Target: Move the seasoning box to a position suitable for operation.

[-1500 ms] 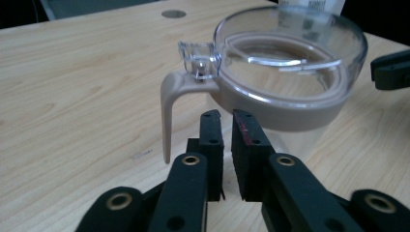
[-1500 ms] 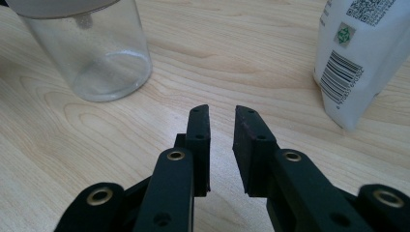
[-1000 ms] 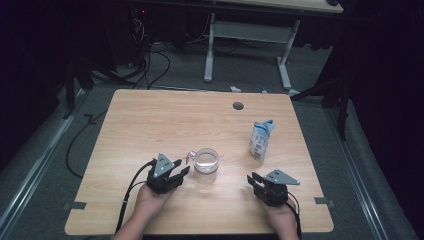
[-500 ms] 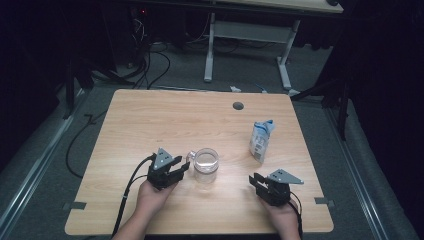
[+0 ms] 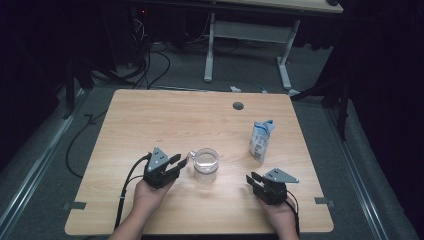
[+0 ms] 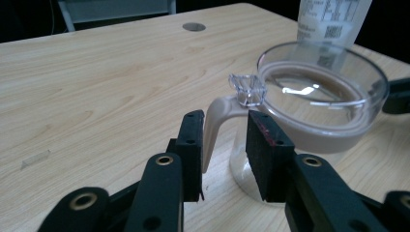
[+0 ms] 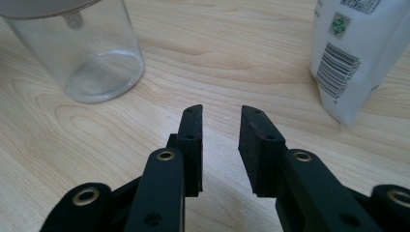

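Left gripper view, upright jug (image 6: 309, 111), handle (image 6: 217, 121) between parted left tool (image 6: 225, 133) jaws, seemingly untouched, right tool (image 7: 220, 125) parted, empty.

Carton (image 6: 333, 19) is getting cut off by the top edge in left gripper view — print too blurred to read. In right gripper view the carton's (image 7: 360, 53) top and right side are running out of frame, and the glass pitcher (image 7: 84, 48) is losing its rim at the top edge. Pitcher's far wall in left gripper view is blurring w/ glare. In high view both forearms are leaving via the bottom edge — carton label too small to tell.
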Demonstrator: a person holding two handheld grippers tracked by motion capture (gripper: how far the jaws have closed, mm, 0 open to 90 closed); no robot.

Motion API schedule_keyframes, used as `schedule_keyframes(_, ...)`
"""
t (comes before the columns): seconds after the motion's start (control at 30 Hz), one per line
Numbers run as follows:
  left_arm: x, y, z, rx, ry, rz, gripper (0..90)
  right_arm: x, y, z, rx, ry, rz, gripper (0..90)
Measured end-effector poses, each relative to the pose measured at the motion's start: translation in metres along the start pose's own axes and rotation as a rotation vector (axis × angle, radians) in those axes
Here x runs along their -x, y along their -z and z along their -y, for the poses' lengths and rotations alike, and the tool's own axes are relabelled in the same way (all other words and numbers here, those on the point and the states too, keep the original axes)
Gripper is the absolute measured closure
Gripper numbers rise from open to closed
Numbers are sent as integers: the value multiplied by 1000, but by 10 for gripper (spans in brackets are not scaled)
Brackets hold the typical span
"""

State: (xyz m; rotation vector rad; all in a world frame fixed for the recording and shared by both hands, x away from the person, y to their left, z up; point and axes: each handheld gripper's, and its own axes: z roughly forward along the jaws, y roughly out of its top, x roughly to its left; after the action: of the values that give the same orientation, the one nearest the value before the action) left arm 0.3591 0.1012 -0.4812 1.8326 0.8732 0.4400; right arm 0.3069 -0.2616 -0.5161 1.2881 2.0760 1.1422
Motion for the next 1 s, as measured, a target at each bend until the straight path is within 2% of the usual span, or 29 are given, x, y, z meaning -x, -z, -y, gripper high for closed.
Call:
schedule_keyframes(0.03, -1, 1, -1, 0, 8, -5, 723, 0, 0, 0, 0, 0, 0, 712)
schedule_keyframes(0.1, 0, 1, -2, 9, -2, -15, 815, 0, -1, 0, -10, 7, -7, 723)
schedule_keyframes(0.13, 1, 3, -5, 31, -5, -26, 879, 0, -2, 0, -12, 8, -8, 734)
schedule_keyframes(0.2, 1, 3, -7, 36, -4, -22, 899, 0, -2, 0, -11, 8, -6, 744)
schedule_keyframes(0.3, 5, 2, -13, 52, -30, -30, 900, 0, -2, 0, -11, 11, -6, 750)
schedule_keyframes(0.47, 8, -3, -18, 32, -38, -67, 899, 0, -1, 0, -4, 7, -6, 750)
schedule_keyframes(0.7, 11, -6, -24, 24, -40, -67, 887, 3, 1, 0, 4, -10, -8, 750)
schedule_keyframes(0.87, 17, -7, -30, 32, -73, -97, 860, 4, 3, -1, 13, 3, -3, 762)
schedule_keyframes(1.0, 19, -8, -32, 34, -71, -98, 851, 5, 4, -1, 20, 2, -2, 765)
